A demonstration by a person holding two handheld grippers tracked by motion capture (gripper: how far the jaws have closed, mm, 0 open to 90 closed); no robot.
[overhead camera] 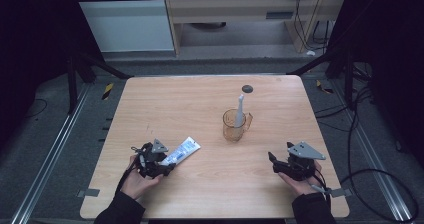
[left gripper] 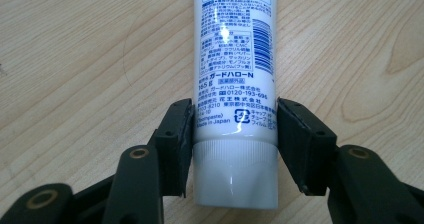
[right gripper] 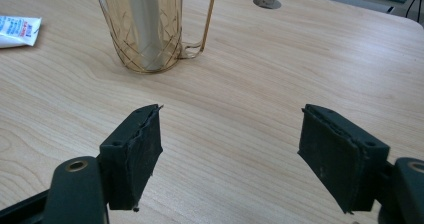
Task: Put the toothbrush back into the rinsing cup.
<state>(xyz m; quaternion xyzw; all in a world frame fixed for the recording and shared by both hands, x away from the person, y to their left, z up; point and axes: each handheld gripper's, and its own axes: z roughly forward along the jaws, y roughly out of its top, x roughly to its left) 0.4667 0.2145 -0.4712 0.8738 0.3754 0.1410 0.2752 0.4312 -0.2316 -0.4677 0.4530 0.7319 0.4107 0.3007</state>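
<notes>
A: Tube (left gripper: 235, 69) lies flat on table (overhead camera: 210, 184), cap end between jaws of left gripper (left gripper: 235, 144). Pads look to touch both sides, though firm grip is hard to confirm.

B: Right gripper (right gripper: 230, 144)?

A: Wide apart, empty, facing cup (right gripper: 150, 29) with toothbrush (overhead camera: 240, 111). Step: grasping tube. Next: squeeze firmly, then lift.

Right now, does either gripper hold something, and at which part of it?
The left gripper has the toothpaste tube between its jaws at the cap end, but whether they press cannot be told. The right gripper is open, holding nothing.
</notes>
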